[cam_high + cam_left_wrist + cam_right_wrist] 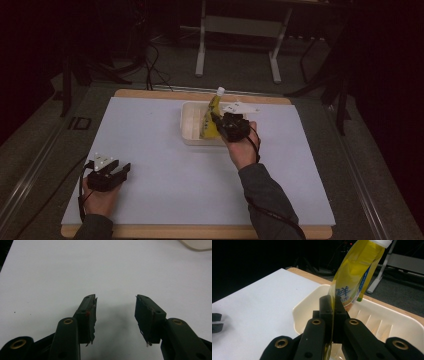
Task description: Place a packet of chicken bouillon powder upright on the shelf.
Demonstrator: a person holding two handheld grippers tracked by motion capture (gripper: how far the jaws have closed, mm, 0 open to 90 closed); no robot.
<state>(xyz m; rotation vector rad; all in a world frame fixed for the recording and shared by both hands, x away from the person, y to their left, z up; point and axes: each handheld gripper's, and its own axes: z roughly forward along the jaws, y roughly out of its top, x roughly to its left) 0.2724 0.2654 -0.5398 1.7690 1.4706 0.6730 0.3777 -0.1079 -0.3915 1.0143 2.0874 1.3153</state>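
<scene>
Your left tool (121, 170) sits near the counter's (150, 150) front left edge, jaws spread, nothing between them, bare counter ahead. Your right tool (214, 118) is clenched on the yellow pouch (354, 272), held tilted over the cream tray (387, 322) by the far edge.

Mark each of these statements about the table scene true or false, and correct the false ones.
1. The right gripper is shut on the yellow pouch. True.
2. The pouch is held over the cream tray. True.
3. The left gripper holds a bottle. False: its fingers stand open with nothing between them, above the white mat.
4. The pouch's cap is red. False: it is white.
5. The tray sits at the mat's near edge. False: it is toward the far edge.
</scene>
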